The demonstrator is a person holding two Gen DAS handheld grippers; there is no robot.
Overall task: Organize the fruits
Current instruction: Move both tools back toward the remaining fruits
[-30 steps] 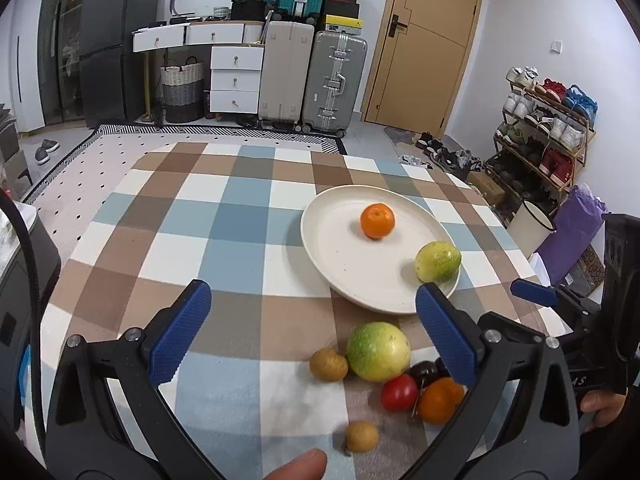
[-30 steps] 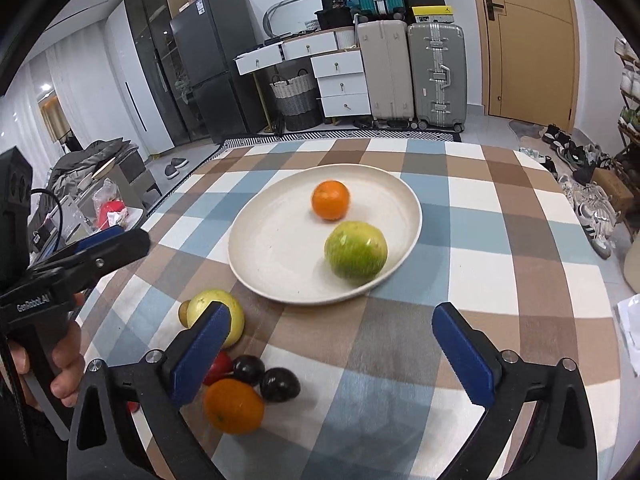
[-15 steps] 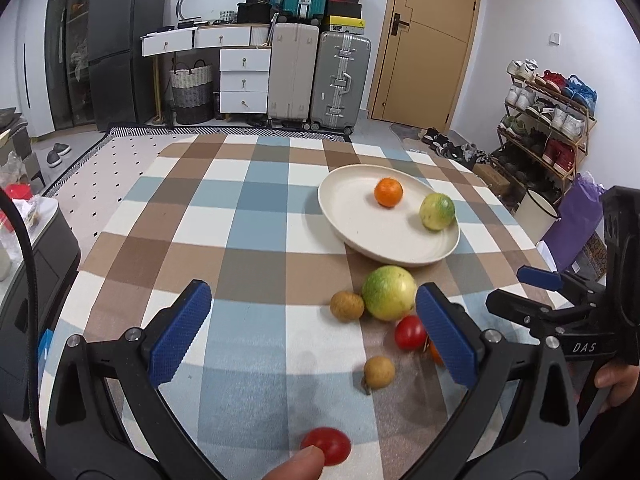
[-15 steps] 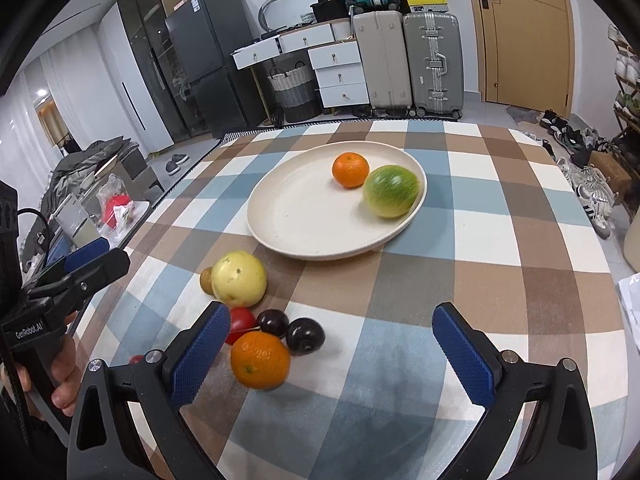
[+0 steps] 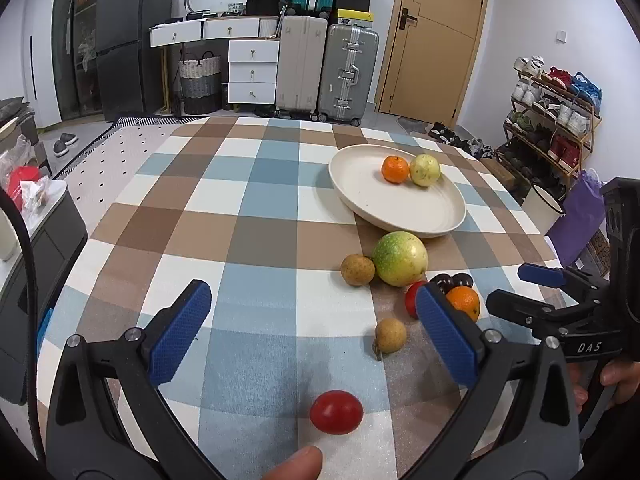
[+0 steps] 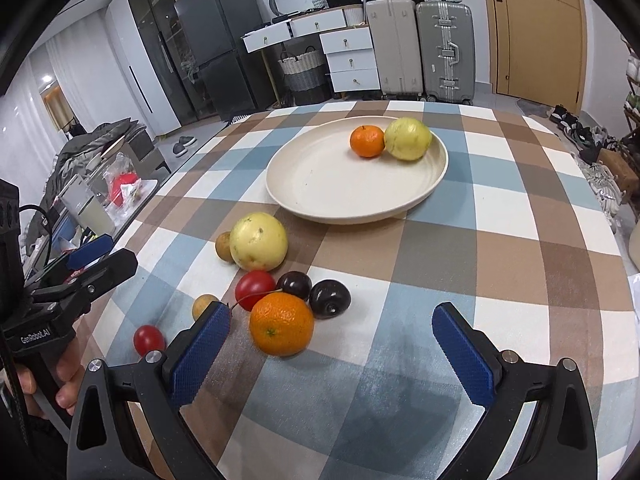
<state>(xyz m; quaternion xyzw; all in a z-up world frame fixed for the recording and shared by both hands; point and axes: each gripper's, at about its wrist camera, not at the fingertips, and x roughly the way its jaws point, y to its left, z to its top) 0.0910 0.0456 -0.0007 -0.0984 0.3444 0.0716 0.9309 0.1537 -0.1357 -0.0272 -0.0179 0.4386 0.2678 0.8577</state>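
Worktop under checked cloth. Directly on it: cream plate, large guava, orange, two dark plums, tomatoes, brown longans.

— Where does your left camera look from?
— From my left gripper, low over the near edge of the table, facing the far door.
— And the right?
— From my right gripper, close beside it, angled leftward. Both share the plate and the loose fruit.
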